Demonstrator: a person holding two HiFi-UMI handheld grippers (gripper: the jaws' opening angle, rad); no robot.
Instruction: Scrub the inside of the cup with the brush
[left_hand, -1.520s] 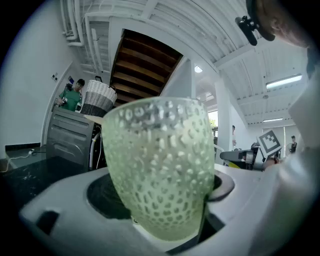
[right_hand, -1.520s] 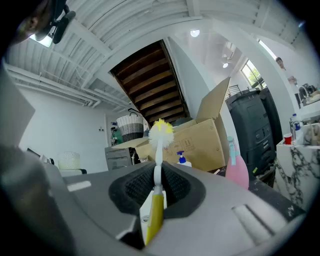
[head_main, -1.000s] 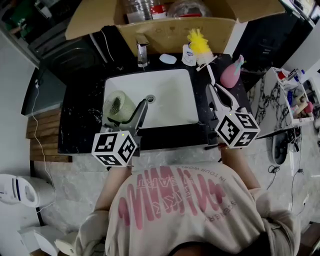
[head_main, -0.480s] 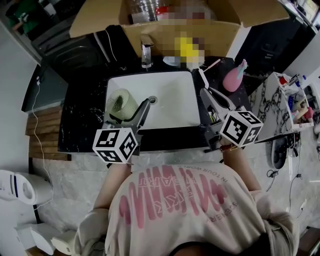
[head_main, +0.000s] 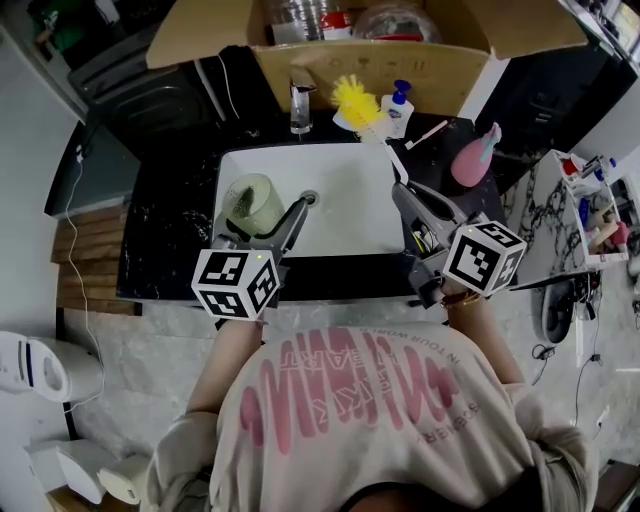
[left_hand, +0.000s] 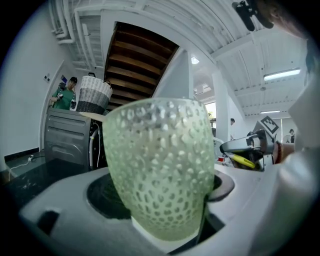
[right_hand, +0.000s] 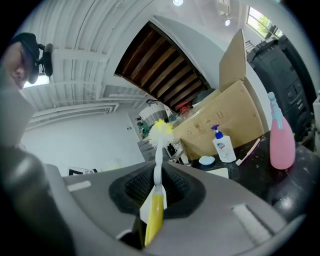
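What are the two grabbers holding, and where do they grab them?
The left gripper clamps the green cup round its lower side. The right gripper clamps the brush by its yellow handle.

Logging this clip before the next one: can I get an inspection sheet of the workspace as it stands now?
Surface: black counter with a white sink set in it.
Job's things: green dimpled cup over the sink's left side; brush with yellow bristles, its head apart from the cup, near the sink's back edge.
Clutter: pump bottle, pink bottle and toothbrush on the counter behind and right of the sink.
Grippers: left gripper shut on the cup; right gripper shut on the brush handle.
Cables: white cable down the counter's left side.
Surroundings: open cardboard box behind the faucet; shelf of bottles at right.
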